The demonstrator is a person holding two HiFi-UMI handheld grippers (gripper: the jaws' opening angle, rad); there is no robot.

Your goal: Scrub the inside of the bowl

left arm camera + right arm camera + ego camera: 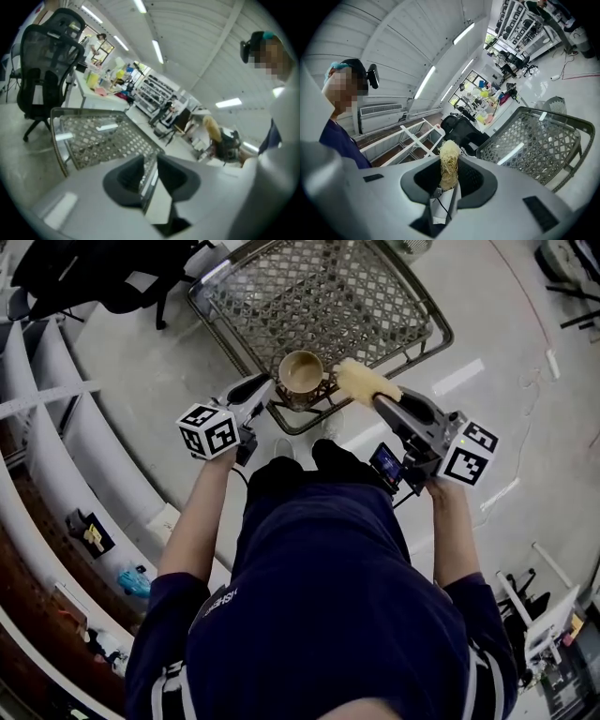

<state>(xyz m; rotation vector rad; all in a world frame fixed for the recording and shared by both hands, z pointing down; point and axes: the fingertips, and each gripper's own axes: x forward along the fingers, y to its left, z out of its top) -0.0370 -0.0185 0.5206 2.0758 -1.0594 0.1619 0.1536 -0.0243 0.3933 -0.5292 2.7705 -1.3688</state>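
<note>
Standing on a pale, glossy floor (122, 362) in a room with white shelving (47, 442) and a black office chair (44, 70), the metal mesh bench (319, 287) carries the bowl (301, 374) upright, mouth up, at its near corner. The left hand-held gripper (151, 171) has its jaws partly apart with nothing between them, its tip just left of the bowl. The right hand-held gripper (449, 183) is clamped on a yellow fibrous scrubber (449, 159), whose long axis runs along the jaws and projects past their tips, free end just beside the bowl's right rim.
</note>
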